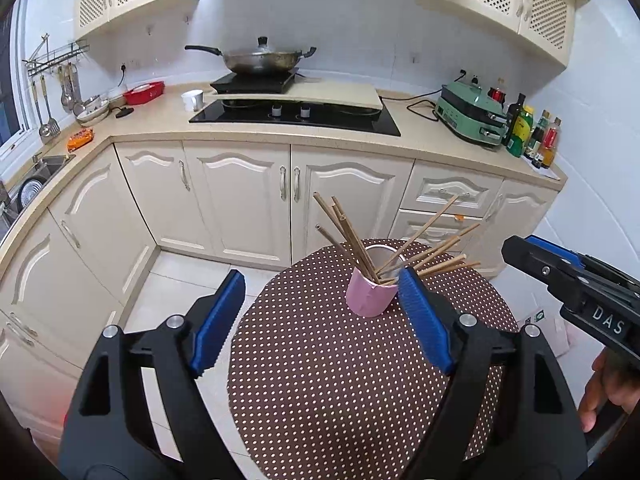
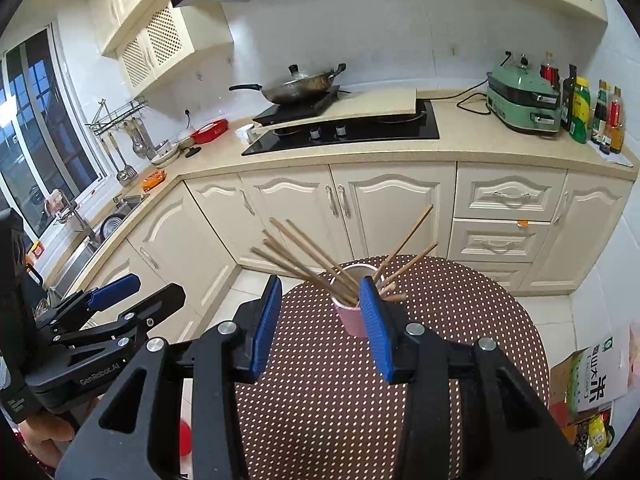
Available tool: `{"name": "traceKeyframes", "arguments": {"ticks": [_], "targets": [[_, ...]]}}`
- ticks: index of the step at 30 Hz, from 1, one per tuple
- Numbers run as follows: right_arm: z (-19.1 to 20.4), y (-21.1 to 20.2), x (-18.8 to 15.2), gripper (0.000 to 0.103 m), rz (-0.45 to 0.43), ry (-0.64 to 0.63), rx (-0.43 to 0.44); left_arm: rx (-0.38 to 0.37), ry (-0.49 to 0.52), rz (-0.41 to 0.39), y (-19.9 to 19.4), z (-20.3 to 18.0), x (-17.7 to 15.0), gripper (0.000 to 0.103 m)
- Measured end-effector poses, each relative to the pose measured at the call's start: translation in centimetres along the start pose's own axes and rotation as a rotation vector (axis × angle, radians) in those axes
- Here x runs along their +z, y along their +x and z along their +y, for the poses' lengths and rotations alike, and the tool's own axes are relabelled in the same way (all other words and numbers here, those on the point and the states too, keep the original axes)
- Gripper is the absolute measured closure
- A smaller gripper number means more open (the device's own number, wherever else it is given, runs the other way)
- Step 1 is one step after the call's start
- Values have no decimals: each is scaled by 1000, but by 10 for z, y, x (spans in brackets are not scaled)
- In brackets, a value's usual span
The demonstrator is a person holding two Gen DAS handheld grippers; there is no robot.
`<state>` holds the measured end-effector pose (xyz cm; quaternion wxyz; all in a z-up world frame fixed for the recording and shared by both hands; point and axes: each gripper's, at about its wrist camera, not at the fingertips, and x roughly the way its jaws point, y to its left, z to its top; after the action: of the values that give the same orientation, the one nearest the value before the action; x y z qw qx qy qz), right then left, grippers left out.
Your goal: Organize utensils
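Note:
A pink cup [image 1: 370, 298] stands on a round table with a brown polka-dot cloth [image 1: 320, 380]. Several wooden chopsticks [image 1: 348, 232] stick out of the cup, fanned left and right. My left gripper [image 1: 322, 312] is open and empty, held back from the cup, whose right side lies behind the right finger. In the right wrist view the cup [image 2: 352, 320] and chopsticks [image 2: 304, 256] show just beyond my right gripper [image 2: 320, 308], which is open and empty. The right gripper also shows at the right edge of the left wrist view [image 1: 568, 272]. The left gripper shows at the left of the right wrist view [image 2: 132, 292].
Cream kitchen cabinets [image 1: 240, 200] and a counter with a black hob [image 1: 296, 114], a wok [image 1: 260, 60] and a green appliance [image 1: 472, 114] stand behind the table. A sink [image 2: 100, 224] is at the left. Boxes and bags [image 2: 592, 392] lie on the floor at the right.

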<state>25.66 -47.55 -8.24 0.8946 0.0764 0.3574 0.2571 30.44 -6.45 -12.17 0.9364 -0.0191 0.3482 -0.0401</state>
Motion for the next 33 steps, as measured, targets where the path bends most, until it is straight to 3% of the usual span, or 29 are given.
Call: {"name": "traceKeyframes", "arguments": {"ticks": [9, 23, 33], "targets": [[50, -58, -36, 59, -87, -10, -39, -10, 42, -70, -70, 15, -23, 22], [132, -163, -112, 34, -219, -25, -93, -21, 61, -199, -212, 47, -88, 12], [162, -194, -128, 26, -266, -87, -88, 11, 41, -264, -266, 62, -100, 9]]}}
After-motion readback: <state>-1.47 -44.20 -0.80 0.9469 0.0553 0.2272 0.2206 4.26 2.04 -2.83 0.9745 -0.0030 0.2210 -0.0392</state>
